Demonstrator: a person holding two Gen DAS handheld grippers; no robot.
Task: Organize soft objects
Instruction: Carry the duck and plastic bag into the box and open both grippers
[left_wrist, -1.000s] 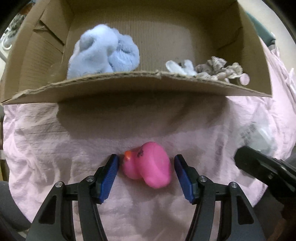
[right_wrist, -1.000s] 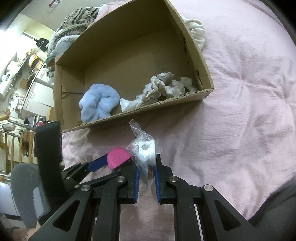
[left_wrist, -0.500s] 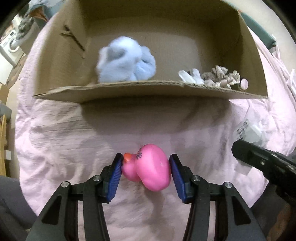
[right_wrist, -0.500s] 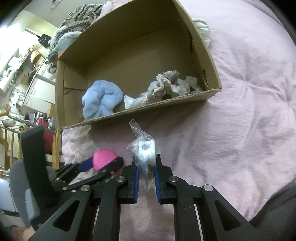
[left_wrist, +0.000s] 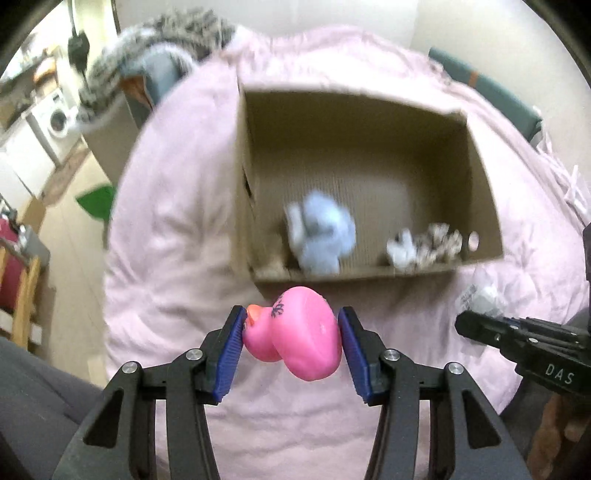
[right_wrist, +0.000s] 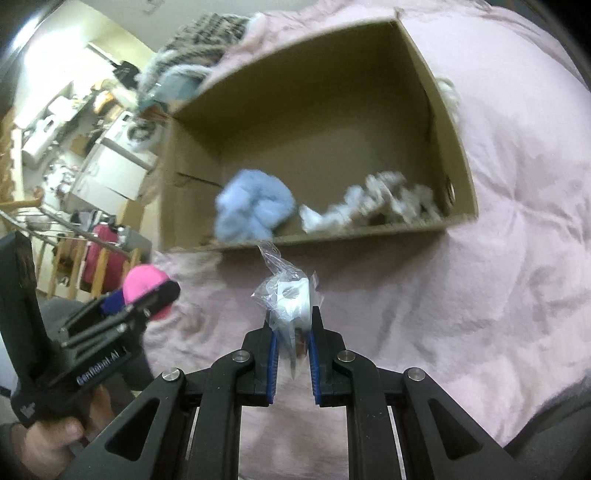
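the pink rubber duck (left_wrist: 295, 332) sat pinched between the blue pads (left_wrist: 232, 354) of the left gripper (left_wrist: 291, 341), held clear above the pink bedspread (left_wrist: 166, 258) and just in front of the near wall of the cardboard box (left_wrist: 369, 275). the duck's orange beak touched the left pad. the right gripper (right_wrist: 291, 347) was pressed nearly together on a clear plastic bag (right_wrist: 288, 295) holding a white block-like item; the bag's contents could not be identified with certainty. inside the box, a light blue fluffy item (left_wrist: 321, 236) lay near the front wall toward the left, and a grey-white bundle of crumpled fabric (left_wrist: 424, 245) lay in the front right corner. the box rested on the bedspread. a hand (right_wrist: 48, 446) gripped the left gripper's handle at the lower left of the right wrist view. a patterned knit blanket (left_wrist: 177, 33) lay beyond the box, blurred.
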